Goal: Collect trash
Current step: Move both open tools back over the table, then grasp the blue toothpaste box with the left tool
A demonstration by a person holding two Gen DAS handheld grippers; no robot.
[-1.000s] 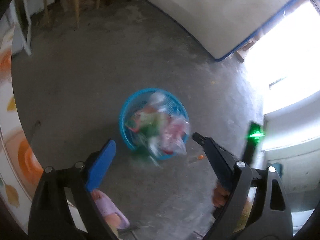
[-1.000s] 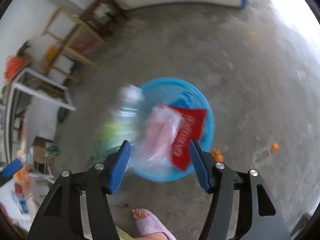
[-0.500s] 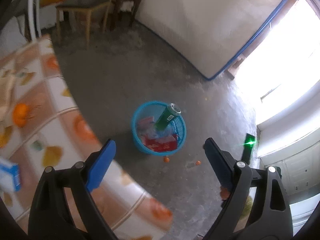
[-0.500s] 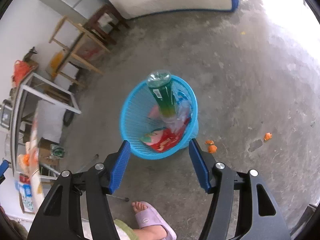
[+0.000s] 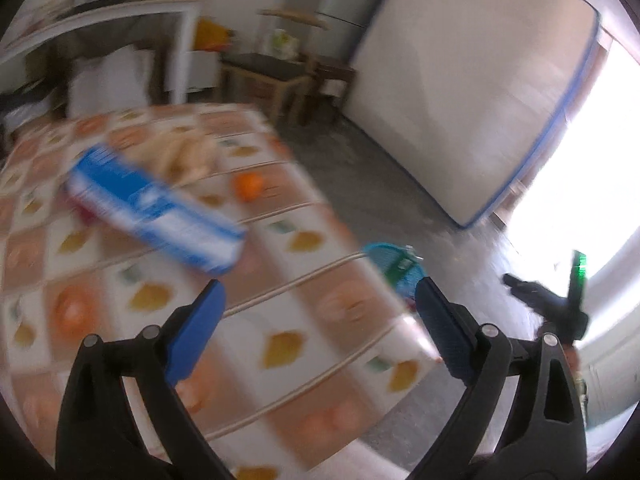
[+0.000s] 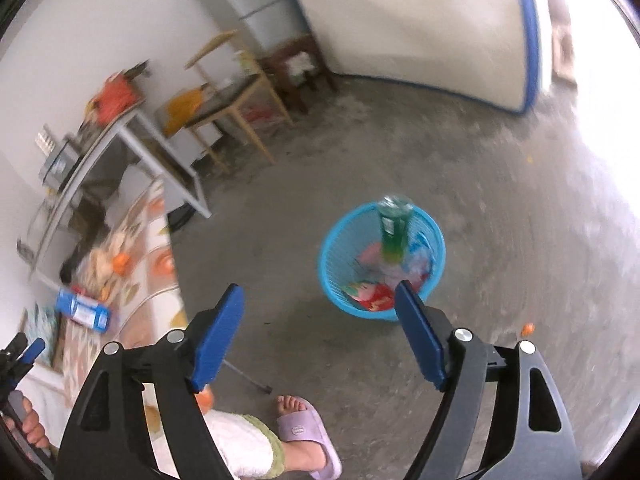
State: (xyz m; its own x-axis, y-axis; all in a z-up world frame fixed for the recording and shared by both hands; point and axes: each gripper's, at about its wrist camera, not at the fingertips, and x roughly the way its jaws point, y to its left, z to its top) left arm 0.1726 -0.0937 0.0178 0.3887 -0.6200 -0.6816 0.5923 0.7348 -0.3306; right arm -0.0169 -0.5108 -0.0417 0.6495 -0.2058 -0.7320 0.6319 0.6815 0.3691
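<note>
A blue mesh basket [image 6: 325, 258] stands on the concrete floor, holding a green bottle [image 6: 394, 230] upright and a red wrapper [image 6: 372, 295]. My right gripper [image 6: 320, 294] hangs well above and in front of it, jaws opening with nothing between them. My left gripper [image 5: 318, 290] hovers over a table with a fruit-patterned cloth [image 5: 280, 344], jaws opening and empty. Ahead of it on the cloth lie a blue-and-white box [image 5: 156, 216], an orange [image 5: 248, 186] and a pale crumpled heap [image 5: 180, 156]. The table edge hides part of the basket [image 5: 378, 252].
A foot in a purple slipper [image 6: 304, 432] stands on the floor below my right gripper. Small orange scraps [image 6: 528, 328] lie right of the basket. Wooden tables [image 6: 236, 104], a white metal shelf [image 6: 132, 140] and a large white board [image 6: 420, 24] line the far walls.
Trash that was between my right jaws now lies in the basket, and that gripper has risen with its jaws wider. My left gripper has swung from over the basket to over the table.
</note>
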